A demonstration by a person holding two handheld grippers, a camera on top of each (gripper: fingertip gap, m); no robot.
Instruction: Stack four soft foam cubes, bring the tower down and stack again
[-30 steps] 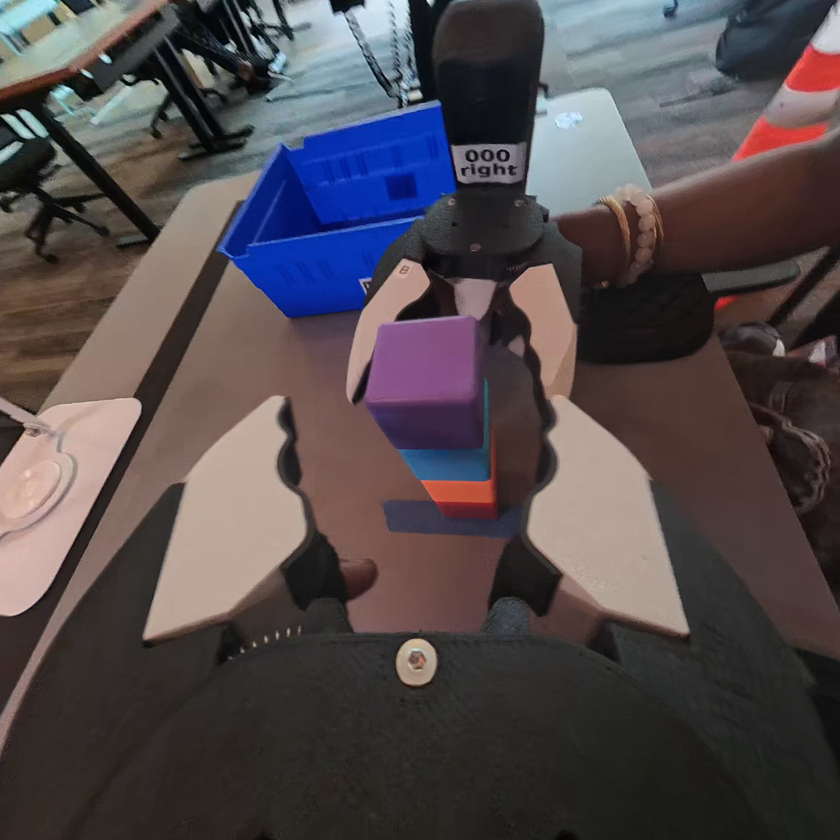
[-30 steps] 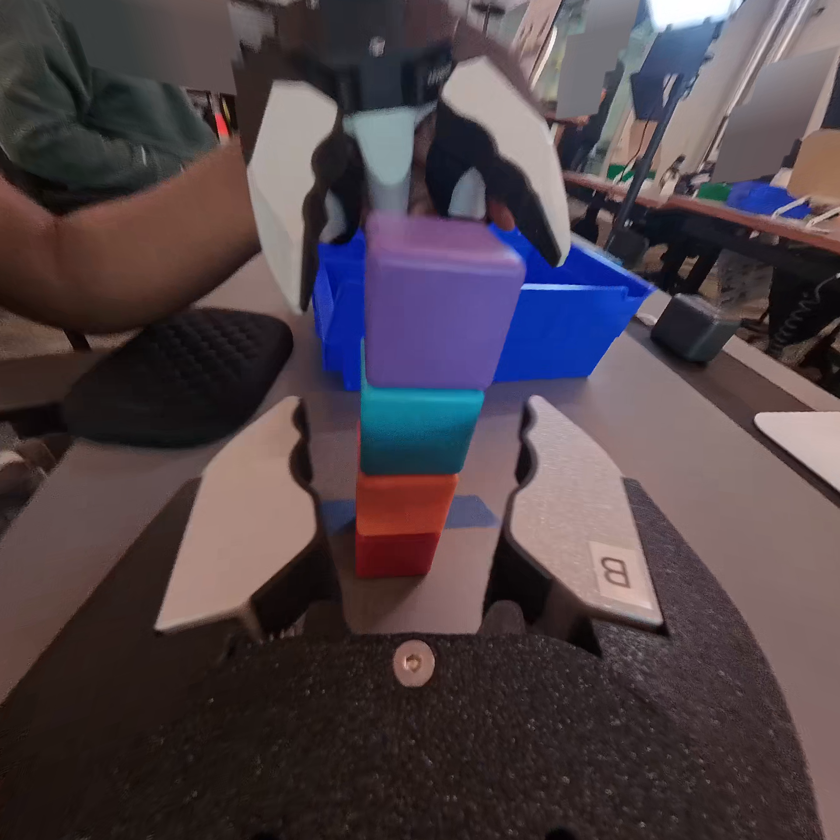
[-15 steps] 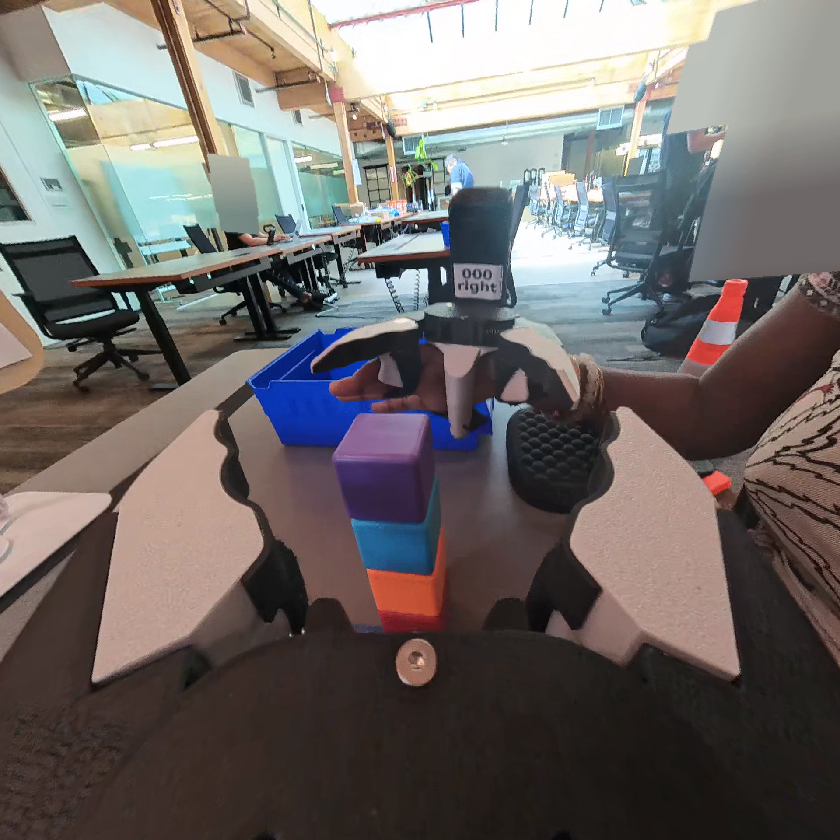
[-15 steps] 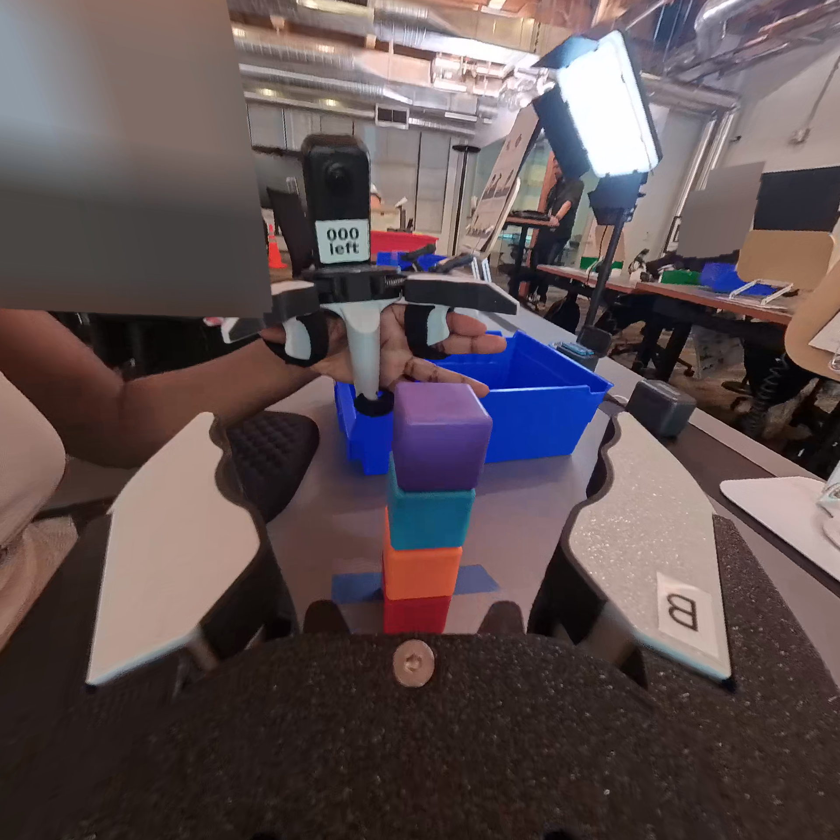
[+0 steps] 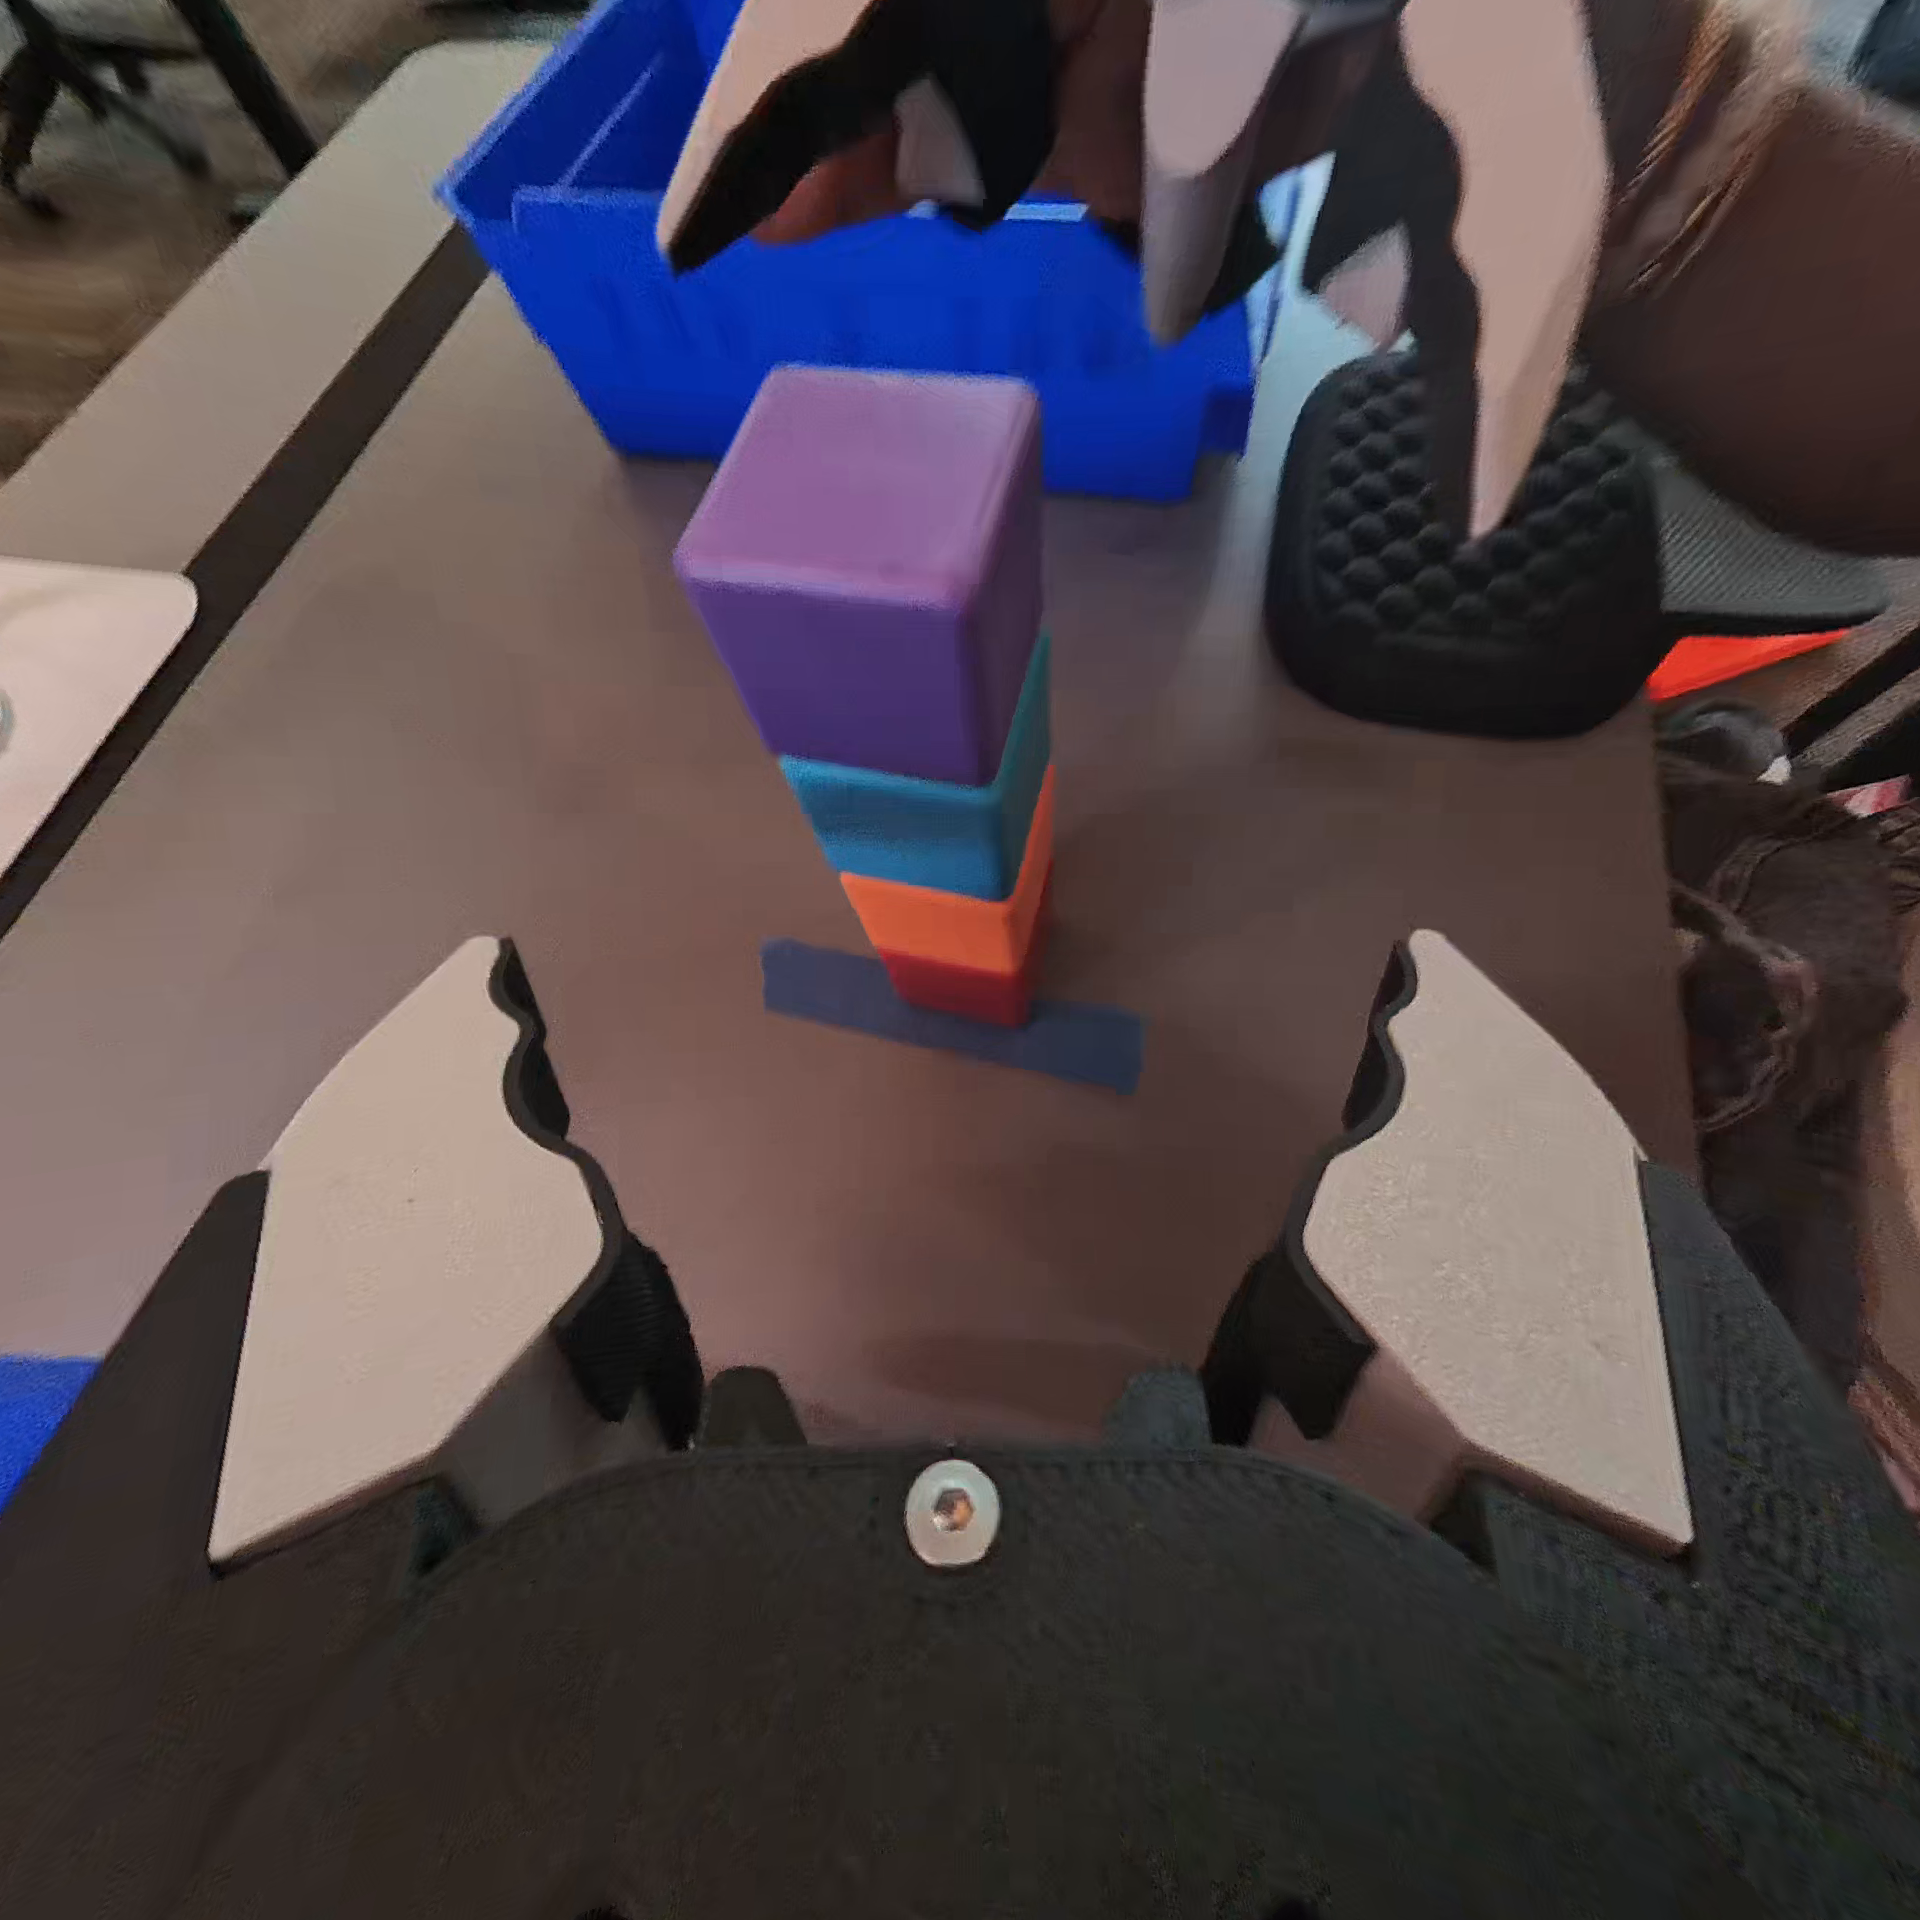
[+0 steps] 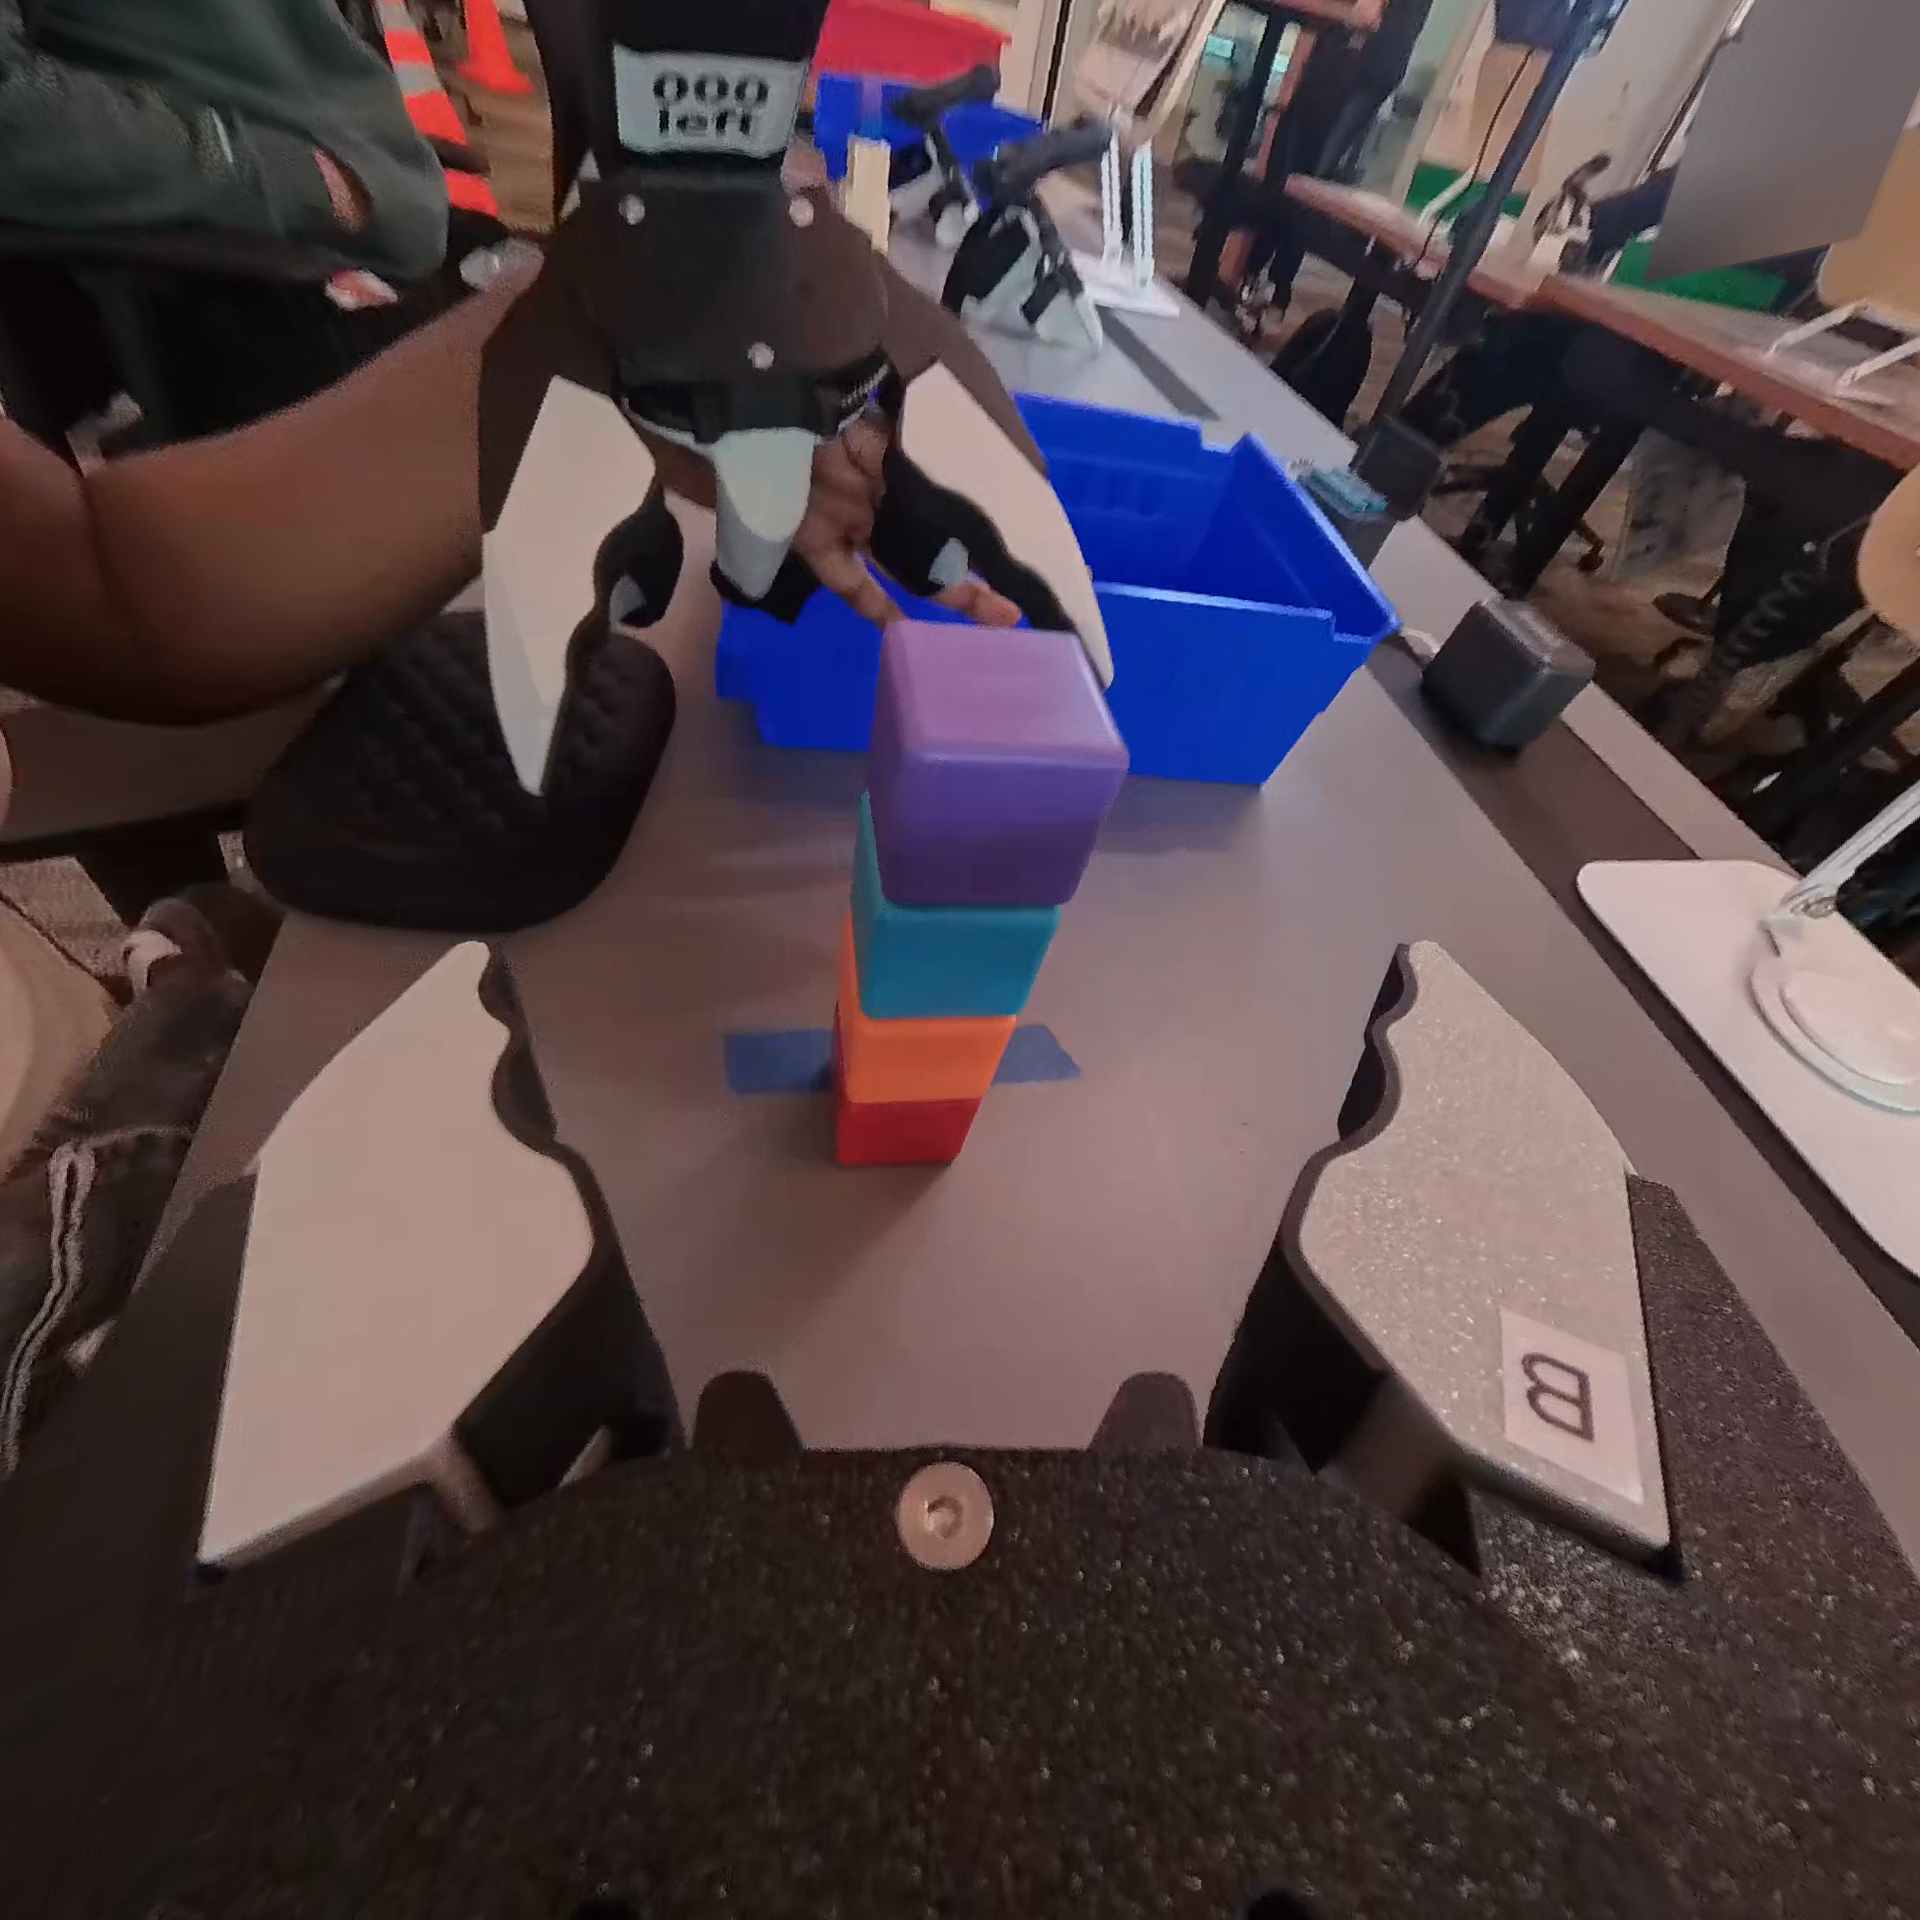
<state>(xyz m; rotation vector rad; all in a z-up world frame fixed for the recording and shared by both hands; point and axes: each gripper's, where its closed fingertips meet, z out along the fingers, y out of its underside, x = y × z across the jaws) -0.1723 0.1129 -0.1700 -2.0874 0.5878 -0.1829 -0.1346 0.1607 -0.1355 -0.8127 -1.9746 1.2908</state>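
Left wrist view: left gripper [image 5: 951,1039] fingers spread wide, empty, and the four-cube foam tower [image 5: 914,686] (purple on teal, orange, red) stands on the brown table [image 5: 436,831], far of them

Right wrist view: right gripper [image 6: 940,1049] spread too, tower centred beyond its tips, not touching

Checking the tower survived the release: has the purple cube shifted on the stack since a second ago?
No. The purple cube sits atop the teal cube, and the stack stands on the blue tape as before.

Upright tower, purple cube [image 5: 883,561] top, teal [image 5: 914,842], orange [image 5: 945,925], red [image 5: 961,987]
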